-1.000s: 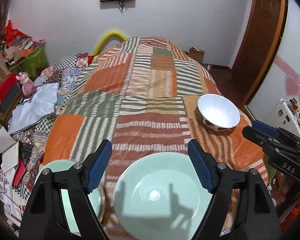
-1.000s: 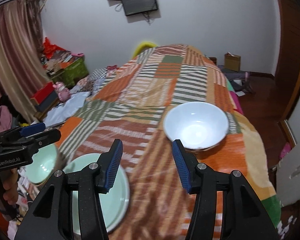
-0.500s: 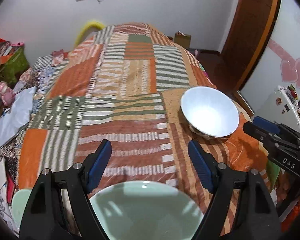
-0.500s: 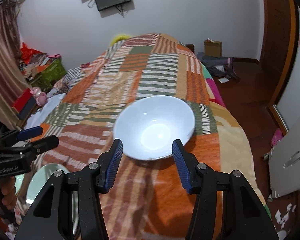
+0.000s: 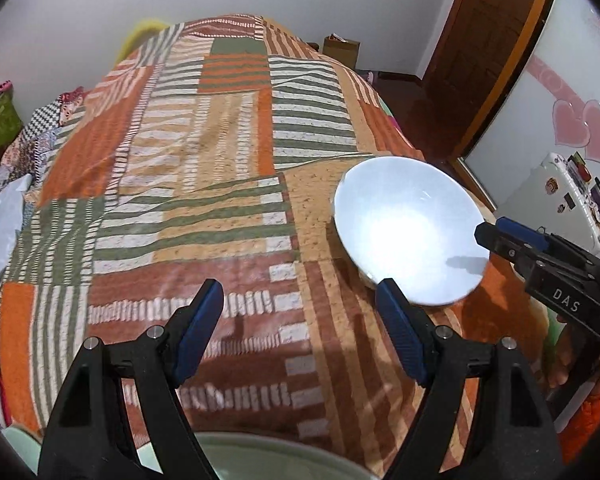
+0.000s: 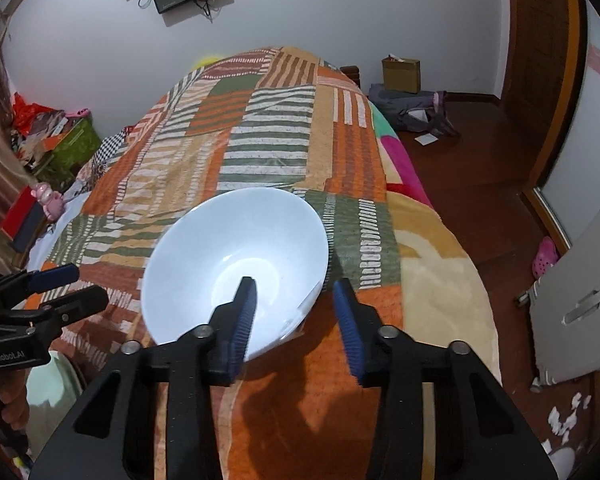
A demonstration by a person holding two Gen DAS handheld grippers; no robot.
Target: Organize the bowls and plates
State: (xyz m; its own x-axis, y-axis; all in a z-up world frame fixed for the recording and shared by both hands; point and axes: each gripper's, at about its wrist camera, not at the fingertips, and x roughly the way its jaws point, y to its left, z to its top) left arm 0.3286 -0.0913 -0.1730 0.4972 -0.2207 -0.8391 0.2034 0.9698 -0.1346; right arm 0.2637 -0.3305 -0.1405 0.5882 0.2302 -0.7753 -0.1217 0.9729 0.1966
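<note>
The right claw (image 6: 292,300) is closing now over the near rim of the white bowl (image 6: 236,252): one blue finger is inside the bowl, the other is outside its wall, and the rim passes between them. I cannot tell if the pads already press on the wall; a gap seems to remain on the outer side. The bowl rests on the striped patchwork blanket (image 6: 268,120) of the bed, near the bed's right edge, and it looks tilted toward the camera, not flat.

The left claw (image 5: 300,332) stands apart with nothing between its fingers. It hangs over the blanket, and the white bowl is just beyond its right finger. Below it, at the lower border of the left view, the rim of a pale green plate (image 5: 268,456) shows, and a second green piece is only partly visible in the bottom left corner.

What could go wrong, in my judgement:

- The bowl's wall is smooth and curved, so a thin grip on the rim may slide when it is lifted, and the bowl may swing or drop.
- The blanket is soft, so the bowl can tip or slip away when the claw pushes on it before the grip is firm.
- The bowl is close to the side of the bed; a push outward could send it to the wooden floor (image 6: 480,184).
- The two claws work near each other, so they might collide.
</note>
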